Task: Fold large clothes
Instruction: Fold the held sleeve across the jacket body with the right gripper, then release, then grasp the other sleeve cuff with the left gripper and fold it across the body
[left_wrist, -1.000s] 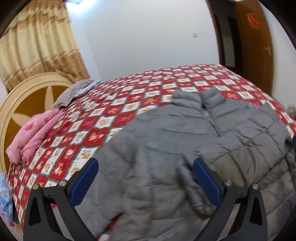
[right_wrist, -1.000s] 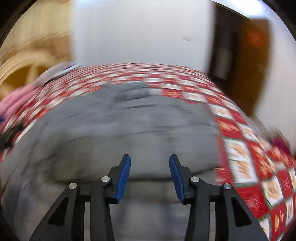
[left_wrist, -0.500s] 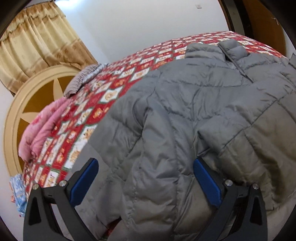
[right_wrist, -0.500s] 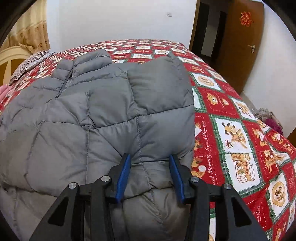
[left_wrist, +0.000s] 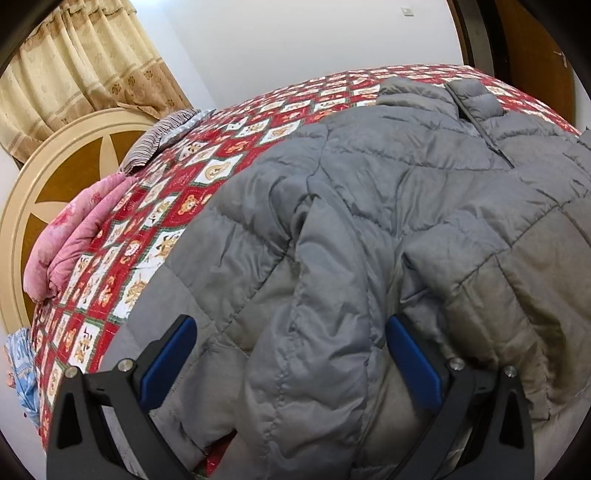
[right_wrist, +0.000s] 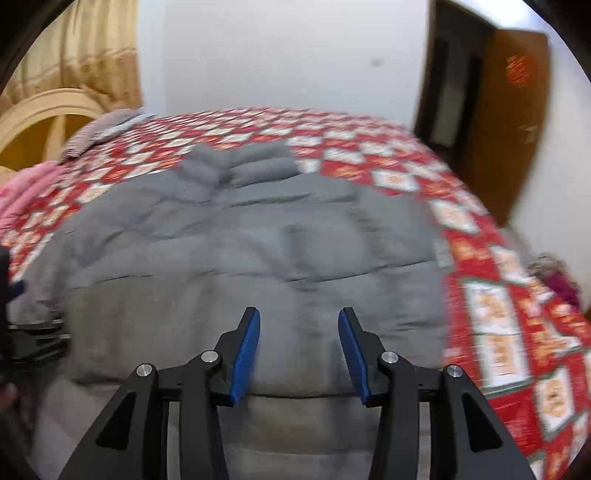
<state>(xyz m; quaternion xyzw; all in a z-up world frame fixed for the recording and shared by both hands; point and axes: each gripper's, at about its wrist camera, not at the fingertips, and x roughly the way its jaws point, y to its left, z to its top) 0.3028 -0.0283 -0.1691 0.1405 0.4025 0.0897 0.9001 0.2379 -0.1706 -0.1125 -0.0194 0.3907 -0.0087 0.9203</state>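
Covering most of what we see is the bed (left_wrist: 236, 122), spread with a red patchwork quilt (right_wrist: 495, 317) that fills the middle of both views. On it lies the grey puffer jacket (left_wrist: 388, 206), front up, its long axis running from the hem at the lower edge of the frames to the collar (right_wrist: 240, 162) at the upper middle, so the collar points toward the white wall (right_wrist: 280, 55). In the left wrist view a sleeve (left_wrist: 314, 314) is folded over the body and runs down the middle of the frame toward the bottom edge.

We hold the left gripper (left_wrist: 291, 354) with its blue pads spread wide, and that sleeve lies between them, though we cannot tell whether either pad touches it. Our right gripper (right_wrist: 299, 350) has its pads parted with a clear gap, gripping nothing, above the jacket's lower part near the hem; this view is blurred.

Bare quilt shows to the left of the jacket in the left wrist view and to the right of it in the right wrist view, and beyond the collar in both. A round wooden headboard (left_wrist: 48, 177) edges the bed at middle left, with a pink blanket (left_wrist: 70, 236) and a striped pillow (left_wrist: 162, 140) near it. A yellow curtain (left_wrist: 74, 62) hangs at upper left, and a brown door (right_wrist: 509, 122) stands at upper right.
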